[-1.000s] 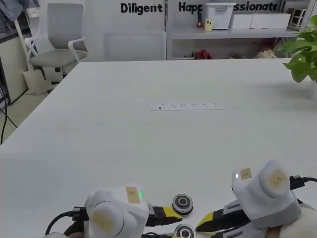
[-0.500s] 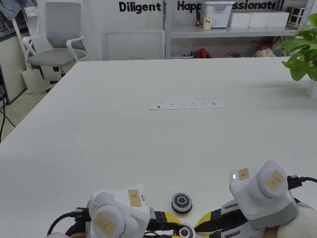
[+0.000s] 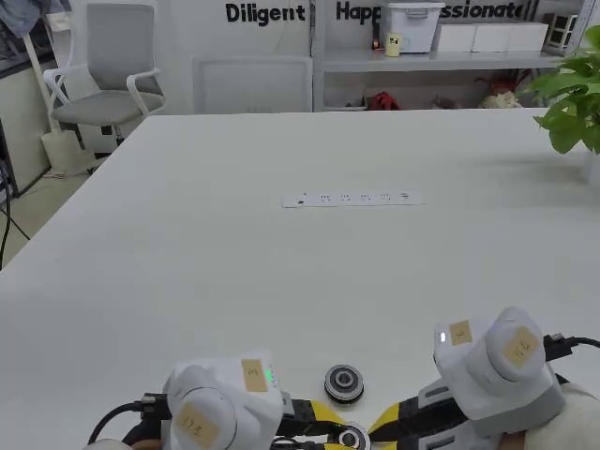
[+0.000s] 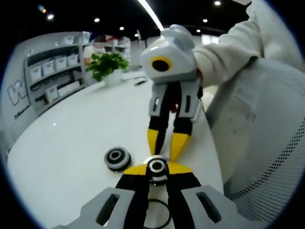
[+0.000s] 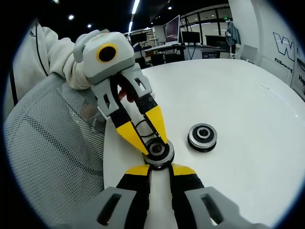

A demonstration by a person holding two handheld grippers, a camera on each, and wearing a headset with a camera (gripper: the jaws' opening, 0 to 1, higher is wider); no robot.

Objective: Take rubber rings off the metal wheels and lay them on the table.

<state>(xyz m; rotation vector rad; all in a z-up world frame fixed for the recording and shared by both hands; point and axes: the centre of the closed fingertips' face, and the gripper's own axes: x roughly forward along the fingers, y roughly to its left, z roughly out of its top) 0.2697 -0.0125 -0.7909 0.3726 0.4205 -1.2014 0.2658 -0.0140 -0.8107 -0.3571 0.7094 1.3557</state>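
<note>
The left gripper (image 4: pixel 156 168) and right gripper (image 5: pixel 159 168) are showing pale grey bodies, black arms, yellow tips. The near wheel (image 5: pixel 159 150) and far wheel (image 5: pixel 202 137) are gleaming silver inside black rims, and the table (image 3: pixel 281 281) is lying plain white.

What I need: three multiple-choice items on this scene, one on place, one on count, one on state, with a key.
1. The tongs of the left gripper and right gripper meet at: A the near wheel; B the far wheel; C neither wheel.
2. Metal wheels on the table: A one; B two; C four.
3. The far wheel: A lies flat; B stands on its rim; C hangs lifted.
Key: 1 A, both pairs of yellow tips converge on it; 2 B, each gripper view shows two; 3 A, its hub faces up.
</note>
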